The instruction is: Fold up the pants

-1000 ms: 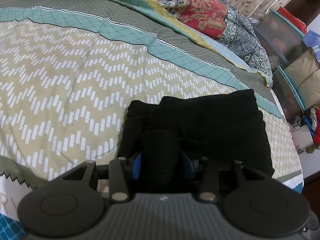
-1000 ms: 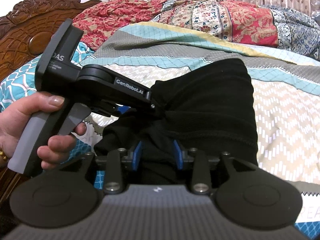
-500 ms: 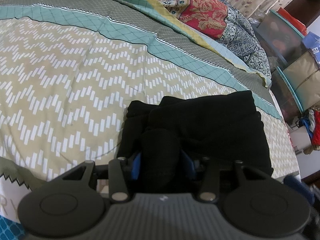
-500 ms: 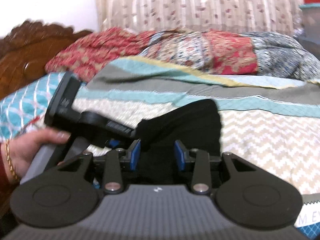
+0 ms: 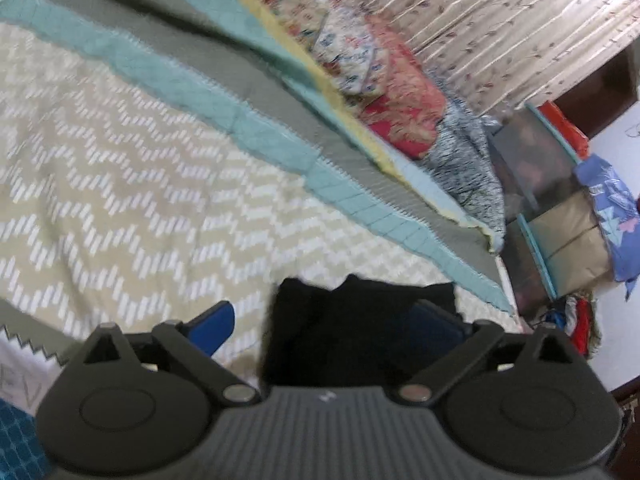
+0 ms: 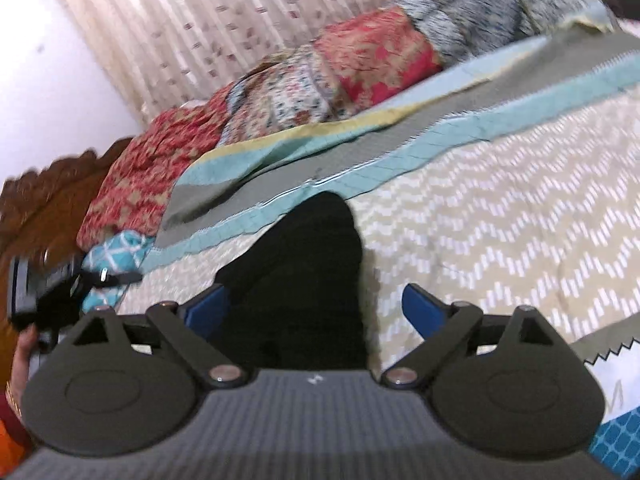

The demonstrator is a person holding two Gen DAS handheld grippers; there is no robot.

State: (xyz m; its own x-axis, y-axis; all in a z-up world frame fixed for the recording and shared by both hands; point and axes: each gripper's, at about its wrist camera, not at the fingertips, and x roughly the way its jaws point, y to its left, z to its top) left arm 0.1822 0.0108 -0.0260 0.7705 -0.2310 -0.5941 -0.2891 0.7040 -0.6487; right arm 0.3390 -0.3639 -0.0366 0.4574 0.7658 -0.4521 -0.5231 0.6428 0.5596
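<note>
The black pants (image 5: 352,328) lie folded in a compact bundle on the zigzag-patterned bedspread (image 5: 120,200). My left gripper (image 5: 324,324) is open, its blue pads wide apart above the near edge of the bundle, holding nothing. In the right wrist view the pants (image 6: 304,280) lie on the bedspread (image 6: 500,220) just ahead. My right gripper (image 6: 316,308) is open and empty, pulled back above the bundle. The left gripper's body (image 6: 44,288), held by a hand, shows at the far left of that view.
Patterned quilts and pillows (image 5: 384,80) are piled along the far side of the bed under a curtain (image 5: 500,20). Storage boxes and bags (image 5: 560,200) stand beyond the bed's right edge. A carved wooden headboard (image 6: 44,208) is at the left.
Both grippers have let go of the pants and opened wide. Both have lifted and drawn back, and the views have tilted. The bundle stays on the bed.
</note>
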